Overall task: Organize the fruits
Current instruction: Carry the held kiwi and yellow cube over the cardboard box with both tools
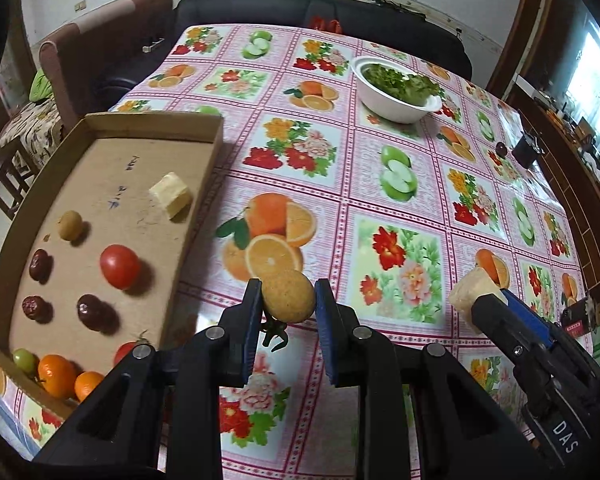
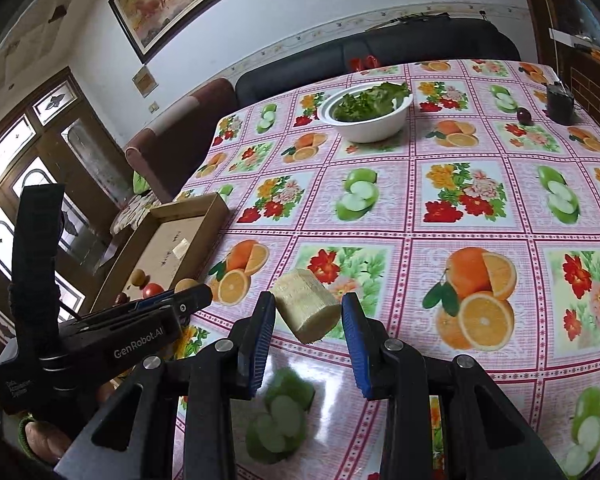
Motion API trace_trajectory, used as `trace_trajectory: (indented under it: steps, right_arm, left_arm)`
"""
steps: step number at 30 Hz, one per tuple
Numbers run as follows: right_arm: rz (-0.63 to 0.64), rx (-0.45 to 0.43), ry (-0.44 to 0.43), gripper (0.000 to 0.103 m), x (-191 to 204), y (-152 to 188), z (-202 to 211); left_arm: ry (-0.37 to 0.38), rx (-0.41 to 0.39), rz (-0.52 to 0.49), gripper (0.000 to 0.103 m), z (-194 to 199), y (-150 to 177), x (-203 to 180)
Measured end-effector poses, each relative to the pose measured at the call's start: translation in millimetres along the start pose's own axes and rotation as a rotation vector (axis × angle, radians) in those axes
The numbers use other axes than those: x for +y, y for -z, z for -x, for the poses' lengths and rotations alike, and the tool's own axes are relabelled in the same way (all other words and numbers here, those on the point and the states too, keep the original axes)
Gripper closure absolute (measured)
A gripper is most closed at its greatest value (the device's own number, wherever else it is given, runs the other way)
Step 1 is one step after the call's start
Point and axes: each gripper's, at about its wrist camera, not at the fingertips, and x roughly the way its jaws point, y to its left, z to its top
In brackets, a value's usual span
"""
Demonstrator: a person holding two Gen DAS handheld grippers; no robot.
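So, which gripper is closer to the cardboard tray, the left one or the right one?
Left. The left gripper, holding a round tan fruit, is just beside the cardboard tray. The right gripper, holding a pale cylindrical piece, is farther out over the tablecloth.

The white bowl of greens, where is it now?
The white bowl of greens sits at the table's far end, near the dark sofa, beyond both grippers.

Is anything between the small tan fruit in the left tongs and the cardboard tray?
Nothing visible blocks it. The tan fruit is held in the left tongs just right of the cardboard tray; only the tray's low wall lies between, and bare floor shows beyond the tomato.
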Motion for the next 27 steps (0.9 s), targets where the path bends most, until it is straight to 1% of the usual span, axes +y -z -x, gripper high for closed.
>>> trace_trajectory:
  steps: [27]
  right_arm:
    - [0.121,0.03,-0.069,0.068,78.0,-11.4,-31.4]
  left_arm:
    - [-0.042,-0.011,0.12,0.08,10.5,1.7,76.6]
